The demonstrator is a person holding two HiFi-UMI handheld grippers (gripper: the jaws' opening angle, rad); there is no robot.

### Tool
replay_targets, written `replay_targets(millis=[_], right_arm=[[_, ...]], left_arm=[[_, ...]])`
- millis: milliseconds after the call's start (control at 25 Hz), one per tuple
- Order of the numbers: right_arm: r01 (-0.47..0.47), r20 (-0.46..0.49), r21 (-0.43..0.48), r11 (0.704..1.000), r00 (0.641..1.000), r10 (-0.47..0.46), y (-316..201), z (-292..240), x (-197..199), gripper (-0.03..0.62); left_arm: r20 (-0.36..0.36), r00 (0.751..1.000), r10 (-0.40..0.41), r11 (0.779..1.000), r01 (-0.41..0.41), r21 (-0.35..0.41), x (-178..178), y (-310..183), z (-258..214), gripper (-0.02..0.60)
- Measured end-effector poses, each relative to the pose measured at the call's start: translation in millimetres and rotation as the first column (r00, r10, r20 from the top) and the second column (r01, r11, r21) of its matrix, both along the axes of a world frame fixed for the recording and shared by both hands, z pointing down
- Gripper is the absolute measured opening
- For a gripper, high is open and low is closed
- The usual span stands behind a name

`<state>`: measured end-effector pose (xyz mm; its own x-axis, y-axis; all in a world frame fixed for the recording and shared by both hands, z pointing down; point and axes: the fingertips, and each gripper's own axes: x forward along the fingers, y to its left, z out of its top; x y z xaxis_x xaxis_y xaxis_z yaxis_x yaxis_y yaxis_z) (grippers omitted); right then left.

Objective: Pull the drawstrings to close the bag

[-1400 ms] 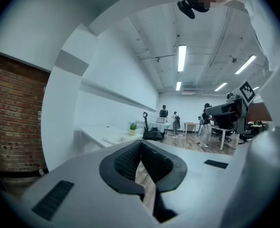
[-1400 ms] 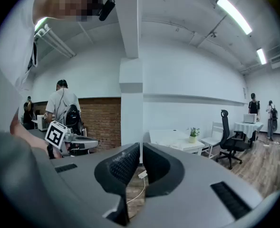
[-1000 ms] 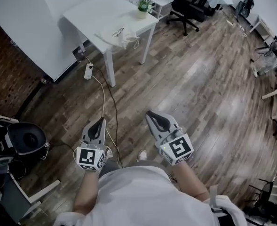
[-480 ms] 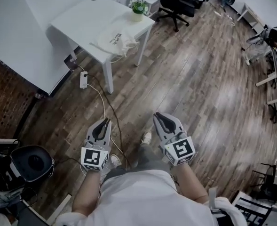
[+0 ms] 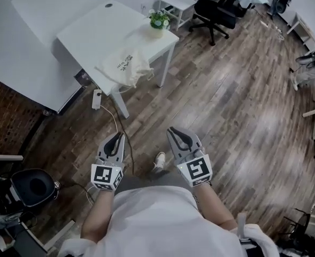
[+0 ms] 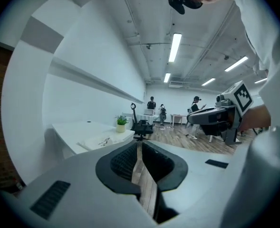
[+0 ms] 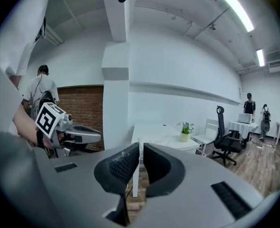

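A cream drawstring bag (image 5: 122, 66) lies on the near corner of a white table (image 5: 87, 28), its cords hanging over the edge. The left gripper view shows the bag (image 6: 101, 140) far ahead as well. Both grippers are held low in front of the person, well short of the table. My left gripper (image 5: 116, 138) is shut with nothing in it. My right gripper (image 5: 177, 132) has its jaws nearly together, only a thin slit between them, and holds nothing. Each gripper shows in the other's view: the right gripper (image 6: 215, 118) and the left gripper (image 7: 78, 137).
A small potted plant (image 5: 158, 20) stands on the table's far corner. A black office chair (image 5: 216, 9) and a white chair (image 5: 179, 1) stand beyond it. A power strip (image 5: 97, 98) with cable lies on the wooden floor under the table. A black bin (image 5: 35, 186) stands at the left.
The table and bag have come lower and nearer in the head view as the person walks toward them. Both grippers keep their place and stay closed.
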<state>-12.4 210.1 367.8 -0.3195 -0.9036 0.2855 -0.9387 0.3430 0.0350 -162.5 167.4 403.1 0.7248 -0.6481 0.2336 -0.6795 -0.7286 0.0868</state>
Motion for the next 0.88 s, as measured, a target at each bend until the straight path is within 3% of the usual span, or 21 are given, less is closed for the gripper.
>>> replay_targets(millis=[320, 640, 760, 880], right_arm=[[0.081, 0.05, -0.059, 0.995, 0.996, -0.078, -77.8, 34.9, 37.6, 0.051], [0.104, 0.021, -0.17, 0.98, 0.995, -0.102, -180.4, 86.4, 49.5, 0.051], [0.079, -0.035, -0.218, 0.973, 0.995, -0.088, -219.1, 115.9, 60.7, 0.051], [0.01, -0.086, -0.241, 0.97, 0.996, -0.031, -265.2, 143.0, 83.1, 0.051]], left_arm=[[0.08, 0.99, -0.12, 0.993, 0.121, -0.014, 29.8, -76.2, 29.8, 0.064], [0.146, 0.983, -0.112, 0.984, 0.13, -0.124, 43.1, -171.7, 101.0, 0.12], [0.092, 0.971, -0.22, 0.951, 0.234, -0.202, 26.1, -218.0, 124.7, 0.117], [0.054, 0.943, -0.329, 0.887, 0.328, -0.326, 11.6, -255.1, 163.1, 0.094]])
